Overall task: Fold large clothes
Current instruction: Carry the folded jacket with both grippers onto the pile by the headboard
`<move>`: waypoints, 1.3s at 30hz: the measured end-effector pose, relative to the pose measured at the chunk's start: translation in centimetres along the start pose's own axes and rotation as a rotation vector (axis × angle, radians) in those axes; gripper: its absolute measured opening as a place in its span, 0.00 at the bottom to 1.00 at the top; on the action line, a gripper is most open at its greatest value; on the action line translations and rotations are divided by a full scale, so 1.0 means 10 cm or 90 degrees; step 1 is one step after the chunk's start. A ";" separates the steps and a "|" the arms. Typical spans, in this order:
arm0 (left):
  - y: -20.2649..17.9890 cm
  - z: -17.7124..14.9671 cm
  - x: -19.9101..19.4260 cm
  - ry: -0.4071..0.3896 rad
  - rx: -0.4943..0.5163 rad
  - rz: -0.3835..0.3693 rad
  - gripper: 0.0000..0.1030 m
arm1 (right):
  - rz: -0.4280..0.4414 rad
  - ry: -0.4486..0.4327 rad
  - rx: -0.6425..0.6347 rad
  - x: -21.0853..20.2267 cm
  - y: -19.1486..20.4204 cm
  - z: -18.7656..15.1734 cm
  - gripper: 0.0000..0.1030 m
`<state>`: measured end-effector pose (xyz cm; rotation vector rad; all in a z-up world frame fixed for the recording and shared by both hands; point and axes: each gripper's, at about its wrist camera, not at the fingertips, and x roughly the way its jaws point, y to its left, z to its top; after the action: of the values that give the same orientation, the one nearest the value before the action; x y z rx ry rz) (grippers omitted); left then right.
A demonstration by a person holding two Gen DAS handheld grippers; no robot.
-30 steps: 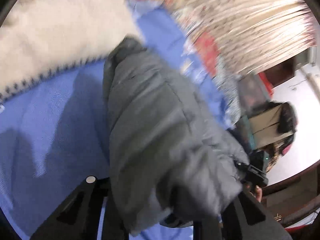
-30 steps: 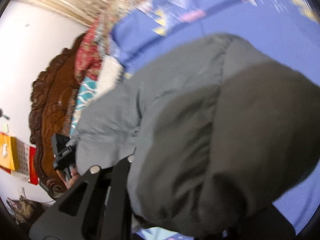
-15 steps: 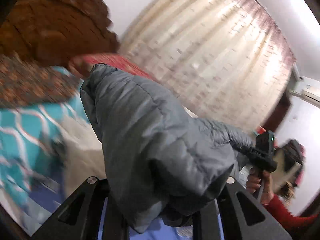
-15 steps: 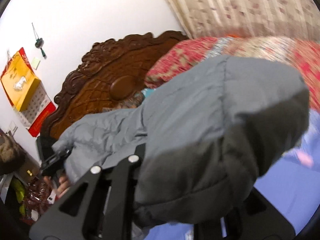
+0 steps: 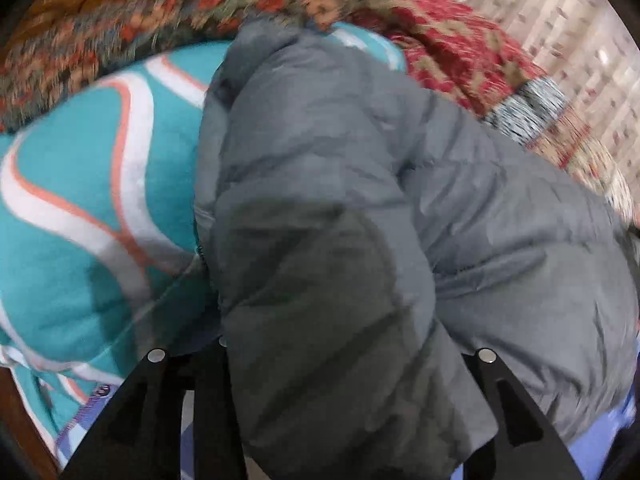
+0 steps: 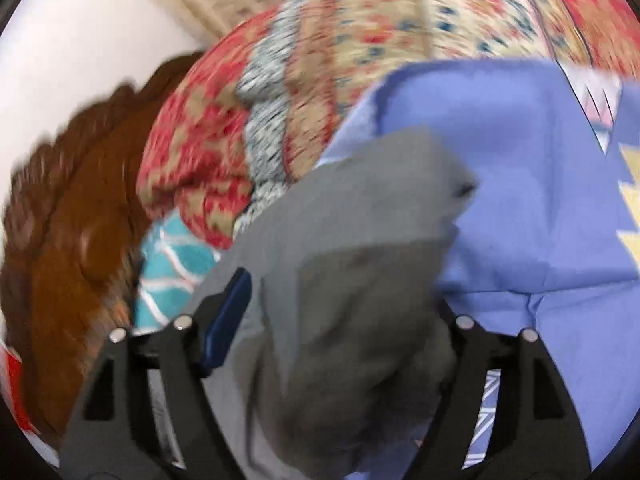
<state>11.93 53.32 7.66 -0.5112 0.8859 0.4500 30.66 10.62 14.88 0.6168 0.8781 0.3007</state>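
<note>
Mid-fold carry: left gripper (image 5: 320, 420) and right gripper (image 6: 320, 392) each pinch the grey puffer jacket (image 5: 360, 200), bunched above the blue bedsheet (image 6: 540, 180); next, probably lower and flatten it

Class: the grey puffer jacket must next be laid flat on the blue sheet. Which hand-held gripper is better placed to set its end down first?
Probably the right hand-held gripper: its end of the grey puffer jacket hangs over open blue sheet, while the left hand-held gripper faces the teal patterned pillow.
</note>
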 end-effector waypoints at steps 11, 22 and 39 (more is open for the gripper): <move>0.09 -0.01 0.13 0.018 -0.047 -0.031 0.60 | 0.058 0.024 -0.318 -0.78 0.36 -0.93 0.63; 0.12 -0.12 0.09 -0.029 -0.030 -0.022 0.67 | -0.132 0.178 -0.362 1.32 0.99 -0.88 0.65; 0.32 -0.98 -1.58 -0.163 -0.040 0.064 0.72 | -0.020 0.059 -0.375 -0.81 0.97 -1.38 0.68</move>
<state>-4.59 47.56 14.61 -0.4559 0.6538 0.6221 14.78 19.52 19.24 0.0434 0.8345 0.5372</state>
